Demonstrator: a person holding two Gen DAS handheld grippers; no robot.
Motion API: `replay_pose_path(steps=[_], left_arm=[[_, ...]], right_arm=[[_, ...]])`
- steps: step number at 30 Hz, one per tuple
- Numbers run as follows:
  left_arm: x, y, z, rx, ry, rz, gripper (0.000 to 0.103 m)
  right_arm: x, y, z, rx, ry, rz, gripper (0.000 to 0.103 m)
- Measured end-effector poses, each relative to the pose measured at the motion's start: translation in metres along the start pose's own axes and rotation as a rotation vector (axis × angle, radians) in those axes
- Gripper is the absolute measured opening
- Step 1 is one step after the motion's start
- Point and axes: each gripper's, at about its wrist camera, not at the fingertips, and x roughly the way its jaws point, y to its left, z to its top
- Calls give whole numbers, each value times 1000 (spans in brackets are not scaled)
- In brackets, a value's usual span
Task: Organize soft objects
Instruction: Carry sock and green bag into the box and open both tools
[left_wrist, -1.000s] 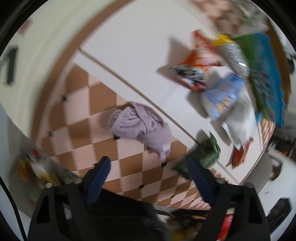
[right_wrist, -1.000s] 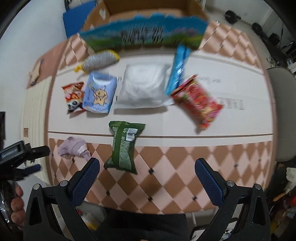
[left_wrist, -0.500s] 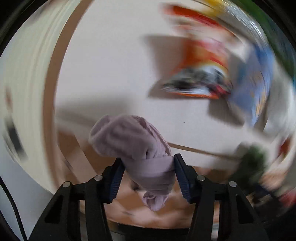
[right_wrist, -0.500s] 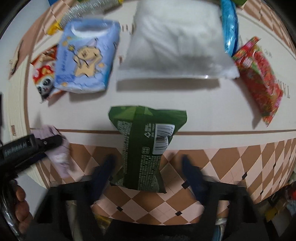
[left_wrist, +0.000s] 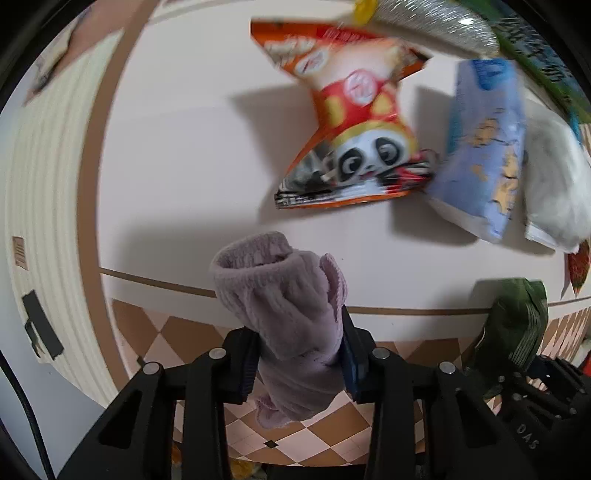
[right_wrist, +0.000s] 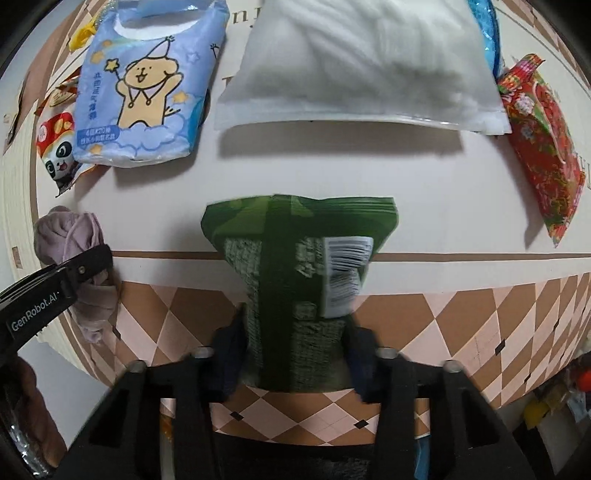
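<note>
My left gripper (left_wrist: 297, 358) is shut on a crumpled lilac cloth (left_wrist: 284, 306) and holds it above the table's checkered front strip. The cloth (right_wrist: 74, 236) and the left gripper (right_wrist: 55, 284) also show at the left of the right wrist view. My right gripper (right_wrist: 291, 354) is shut on the lower end of a green snack packet (right_wrist: 299, 258), which also shows in the left wrist view (left_wrist: 513, 321).
On the white table (left_wrist: 184, 147) lie a panda snack bag (left_wrist: 354, 129), a blue tissue pack (right_wrist: 144, 85), a white soft pack (right_wrist: 365, 62), a red snack bag (right_wrist: 543, 144) and a silver packet (left_wrist: 432, 18). The table's left edge is close by.
Both grippers moved in and closed: the left on the lilac cloth, lifting it, the right on the green packet. Both were open a second ago.
</note>
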Motion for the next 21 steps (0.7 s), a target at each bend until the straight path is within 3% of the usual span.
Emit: replay_pose_path(steps=[7,10,13,15,17,21], left_arm=[[-108,-75,-15,75,-158,-106,33],[-176,-109,0,100,-238,-200,33],[-243,-120,31,135,-269,-299,33],[-279,-120,64,146,-276,-339,33],[-294,-146,106,136,-302,-310,33],[-288,-168,200,90,-261,-316,34]], right_arm=[[-48,-15,-35,-20,-112,64,37],[-89,-26,-47,-30,-182,121,37],[-142,-45,-45,-41,-256,168,37],[-186,-54,-26,-56,-306,185,37],[-211,-60,7,-73,-349,193,37],[-237,-58,109,-65,-400,161,37]])
